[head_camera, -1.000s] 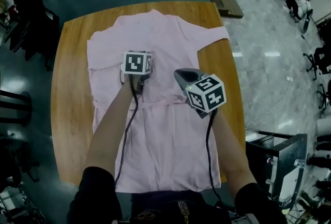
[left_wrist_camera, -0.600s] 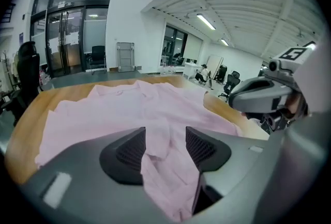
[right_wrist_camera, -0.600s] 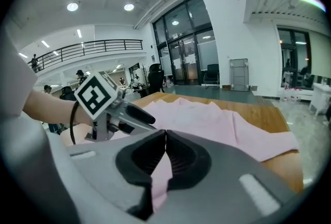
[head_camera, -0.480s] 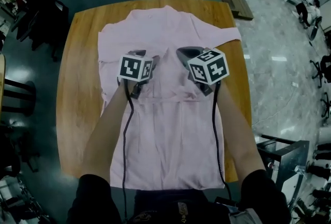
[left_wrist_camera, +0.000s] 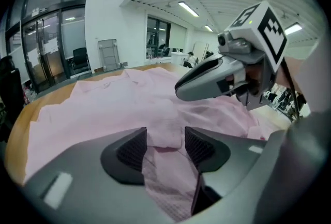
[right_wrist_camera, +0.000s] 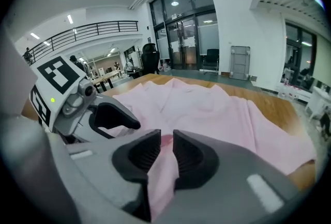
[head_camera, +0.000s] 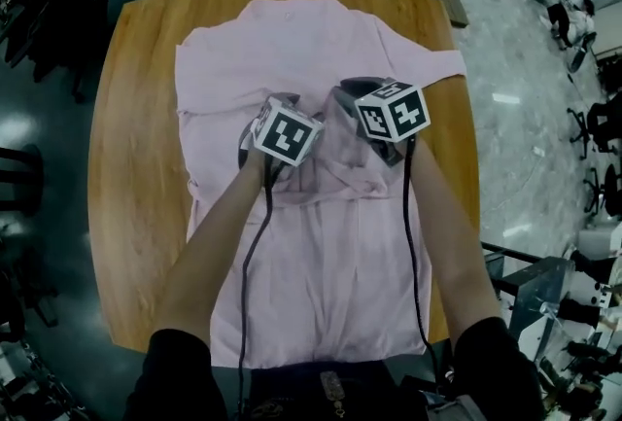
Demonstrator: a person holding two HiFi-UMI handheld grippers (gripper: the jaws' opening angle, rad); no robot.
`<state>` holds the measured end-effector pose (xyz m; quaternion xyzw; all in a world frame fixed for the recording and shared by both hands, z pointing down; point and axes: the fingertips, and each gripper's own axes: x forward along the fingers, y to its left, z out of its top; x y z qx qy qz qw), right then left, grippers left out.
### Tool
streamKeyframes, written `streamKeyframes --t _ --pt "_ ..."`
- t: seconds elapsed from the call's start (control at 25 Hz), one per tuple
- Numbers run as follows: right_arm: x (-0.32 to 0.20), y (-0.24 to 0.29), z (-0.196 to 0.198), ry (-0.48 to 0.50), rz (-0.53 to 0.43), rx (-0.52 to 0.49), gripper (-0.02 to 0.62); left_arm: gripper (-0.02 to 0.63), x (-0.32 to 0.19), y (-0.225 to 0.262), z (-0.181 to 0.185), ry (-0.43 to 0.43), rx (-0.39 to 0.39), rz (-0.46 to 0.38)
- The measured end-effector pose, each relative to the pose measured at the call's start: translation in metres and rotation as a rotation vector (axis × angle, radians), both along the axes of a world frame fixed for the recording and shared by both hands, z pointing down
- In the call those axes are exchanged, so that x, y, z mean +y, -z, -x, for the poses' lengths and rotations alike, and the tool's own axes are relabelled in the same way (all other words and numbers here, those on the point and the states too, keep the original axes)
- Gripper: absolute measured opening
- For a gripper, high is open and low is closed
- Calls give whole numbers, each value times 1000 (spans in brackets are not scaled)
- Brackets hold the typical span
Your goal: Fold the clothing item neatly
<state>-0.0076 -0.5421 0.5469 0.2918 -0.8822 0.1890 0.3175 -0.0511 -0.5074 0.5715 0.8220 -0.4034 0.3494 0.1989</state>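
- Fingers (left_wrist_camera: 130,149) of the left gripper (left_wrist_camera: 164,137) were noted well apart. A raised fold of the pink shirt (head_camera: 321,263) was seen between the pads but was not pinched. These jaws had just been opened wide and then drawn in slightly.
- Fingers (right_wrist_camera: 142,153) of the right gripper (right_wrist_camera: 165,150) were noted only a little apart. A strip of the shirt was seen in the narrow gap, lying loose and not clamped. These jaws had just been opening.
- The shirt was recorded spread front-up on the wooden table (head_camera: 131,215), with the collar at the far edge and the hem carried just past the near edge.
- One sleeve (head_camera: 437,67) was seen stretched out to the far right, its end close to the table's right edge.
- A rumpled ridge of cloth (head_camera: 335,188) was observed across the middle of the shirt, just on the near side of both grippers.
- Both grippers were held over the middle of the shirt, just beside each other and angled downward away from the person.
- The left marker cube (head_camera: 288,130) and the right marker cube (head_camera: 393,111) were seen on top of the grippers, nearly touching.
- A black cable (head_camera: 255,254) was traced along the left forearm toward the near edge.
- Dark glossy floor (head_camera: 49,147) was noted around the table.
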Motion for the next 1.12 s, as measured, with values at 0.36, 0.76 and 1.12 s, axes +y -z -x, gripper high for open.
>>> streamKeyframes --t 0.36,0.76,1.12 --pt "22 -5 -15 111 -29 -10 123 52 -4 4 5 112 15 -41" --pt "13 -28 18 240 -65 73 248 52 6 41 26 230 72 -45" --pt "-23 14 9 212 -216 85 17 52 25 59 -9 162 110 6"
